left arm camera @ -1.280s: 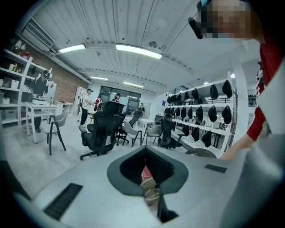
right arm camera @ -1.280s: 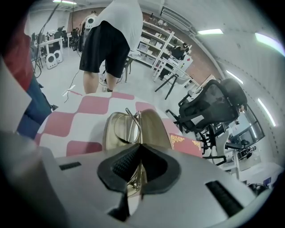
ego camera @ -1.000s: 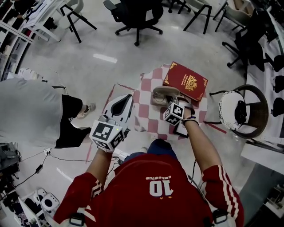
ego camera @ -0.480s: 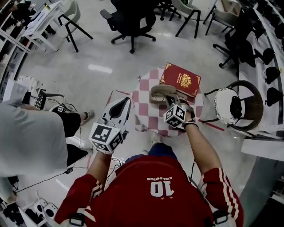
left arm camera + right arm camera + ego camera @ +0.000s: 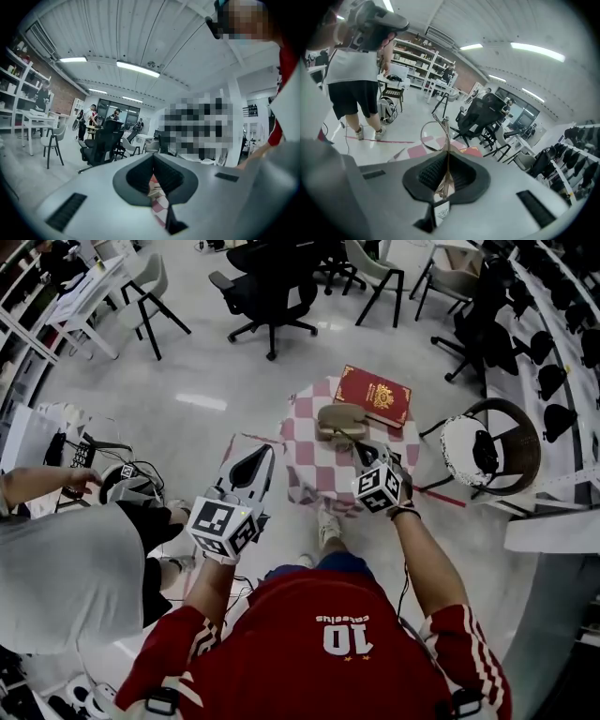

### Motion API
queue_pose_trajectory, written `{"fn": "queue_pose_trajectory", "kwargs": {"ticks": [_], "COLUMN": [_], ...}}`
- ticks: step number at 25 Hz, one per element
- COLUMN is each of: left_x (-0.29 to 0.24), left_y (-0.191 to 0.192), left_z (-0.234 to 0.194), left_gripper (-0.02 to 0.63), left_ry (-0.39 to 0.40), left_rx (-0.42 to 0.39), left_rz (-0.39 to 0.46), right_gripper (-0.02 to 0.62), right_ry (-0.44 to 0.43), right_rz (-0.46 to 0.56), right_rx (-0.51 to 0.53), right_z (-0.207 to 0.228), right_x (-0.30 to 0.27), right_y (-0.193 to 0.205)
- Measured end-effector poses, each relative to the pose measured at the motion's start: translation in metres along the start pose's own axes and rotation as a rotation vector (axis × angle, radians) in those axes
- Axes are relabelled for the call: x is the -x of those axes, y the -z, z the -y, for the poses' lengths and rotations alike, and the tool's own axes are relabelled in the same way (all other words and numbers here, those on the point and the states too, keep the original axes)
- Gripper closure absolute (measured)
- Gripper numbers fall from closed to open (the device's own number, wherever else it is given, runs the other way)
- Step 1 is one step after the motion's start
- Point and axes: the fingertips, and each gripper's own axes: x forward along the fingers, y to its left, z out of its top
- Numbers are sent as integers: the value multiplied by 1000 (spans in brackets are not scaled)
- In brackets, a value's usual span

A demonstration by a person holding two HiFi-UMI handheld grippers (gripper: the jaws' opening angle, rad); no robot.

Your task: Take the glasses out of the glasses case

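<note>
- The right gripper (image 5: 447, 164) has its 2 jaws pressed together on the glasses (image 5: 446, 127), pinching the thin metal frame edge-on; 1 lens ring stands clear above the jaw tips.
- In the head view the right gripper (image 5: 367, 454) hangs over the red-and-white checkered table (image 5: 314, 474), just beside the near edge of the glasses case (image 5: 337, 418); the glasses are too small to make out there.
- The tan case lies on the cloth (whether its lid is up I cannot tell), with a red book (image 5: 373, 396) next to it on the far side.
- The left gripper (image 5: 153, 164) has its jaws closed tip to tip with nothing between them; only a sliver of the checkered cloth shows through the gap lower down.
- From above, the left gripper (image 5: 255, 465) is held off the table's left edge, well apart from the case.
- A bystander in a grey top and black shorts (image 5: 66, 587) stands at the person's left.
- A round chair with a white cushion (image 5: 487, 451) sits to the right of the table.
</note>
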Motion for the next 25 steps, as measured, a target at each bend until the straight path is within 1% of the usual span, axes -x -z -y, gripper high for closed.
{"fn": "queue_pose_trajectory", "kwargs": {"ticks": [6,10,13,18,25], "left_x": [38,44,43,39,29], "left_y": [-5,-7,-11,-14,-25], "left_z": [16,34,48,82,139], "left_gripper": [600,600,600,599,599], "left_ry": [8,31,49,70,94], "left_rx": [8,3,0,-14,-22], "left_rz": [25,35,42,47,65], "right_gripper": [568,568,568,568,568], "right_ry": [27,47,64,81,143], "right_rz": [84,151,198,290,398], "right_rx": [-132,-207,-286,-421,-523], "right_z": [-17,-16,-8,9,37], "right_x": [63,106,140,198,284], "right_y": [-19,-30,-32,-19,10]}}
